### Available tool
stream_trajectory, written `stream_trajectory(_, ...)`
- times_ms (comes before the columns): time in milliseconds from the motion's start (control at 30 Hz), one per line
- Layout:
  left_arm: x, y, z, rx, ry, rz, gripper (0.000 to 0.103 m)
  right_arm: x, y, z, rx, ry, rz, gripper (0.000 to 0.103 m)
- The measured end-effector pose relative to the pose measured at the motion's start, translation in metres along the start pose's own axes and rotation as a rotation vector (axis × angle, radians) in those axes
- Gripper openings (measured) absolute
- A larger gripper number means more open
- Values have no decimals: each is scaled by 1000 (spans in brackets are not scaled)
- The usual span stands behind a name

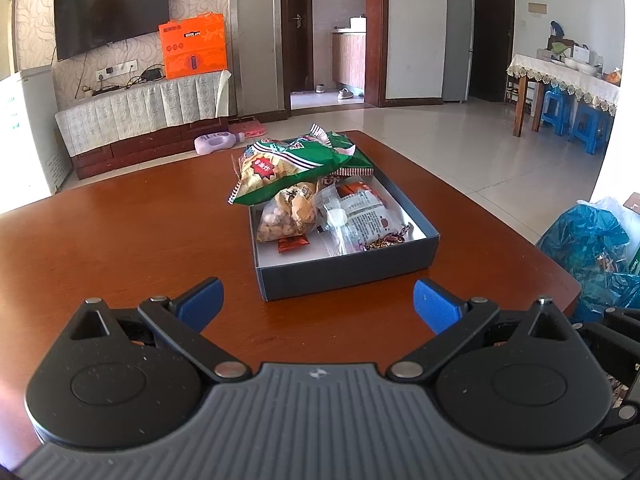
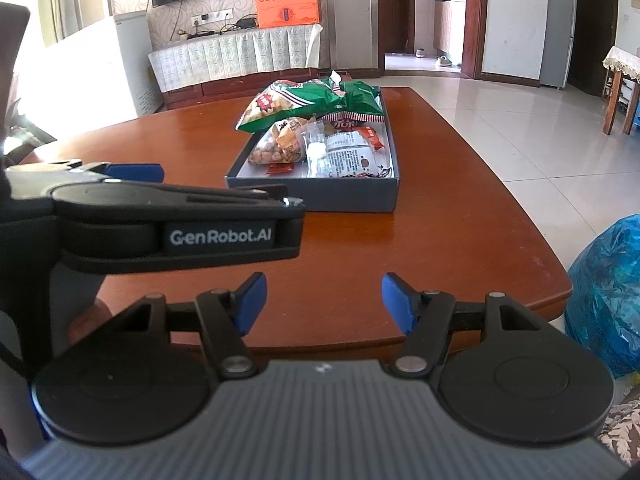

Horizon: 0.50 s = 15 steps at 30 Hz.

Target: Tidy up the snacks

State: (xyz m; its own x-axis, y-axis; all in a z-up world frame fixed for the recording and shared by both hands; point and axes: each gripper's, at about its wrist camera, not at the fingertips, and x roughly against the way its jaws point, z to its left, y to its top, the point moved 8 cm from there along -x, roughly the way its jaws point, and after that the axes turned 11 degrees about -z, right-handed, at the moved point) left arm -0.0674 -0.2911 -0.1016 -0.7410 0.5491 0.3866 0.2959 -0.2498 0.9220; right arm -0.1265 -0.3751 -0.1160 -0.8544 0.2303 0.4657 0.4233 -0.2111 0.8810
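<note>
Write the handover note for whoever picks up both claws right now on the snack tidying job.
Left claw: open, empty, low over the table, short of the box.
Right claw: open, empty, back at the near table edge.
Snacks: all that show sit in the grey box mid-table. The green chip bag lies on top, at the far end, overhanging the left rim. The peanut bag is under it, white packets to its right, and a small red packet lies near the front.
Done: no snacks show loose on the table.
Left: possibly settling the green bag fully inside.
</note>
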Motion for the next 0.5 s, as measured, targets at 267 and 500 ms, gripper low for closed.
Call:
stream_trajectory(267, 0, 0, -2, -2, 1, 0, 103, 0, 0, 0, 2, 0, 1, 67)
stream_trajectory(500, 0, 0, -3, -3, 0, 0, 103, 0, 0, 1, 2, 0, 0, 67)
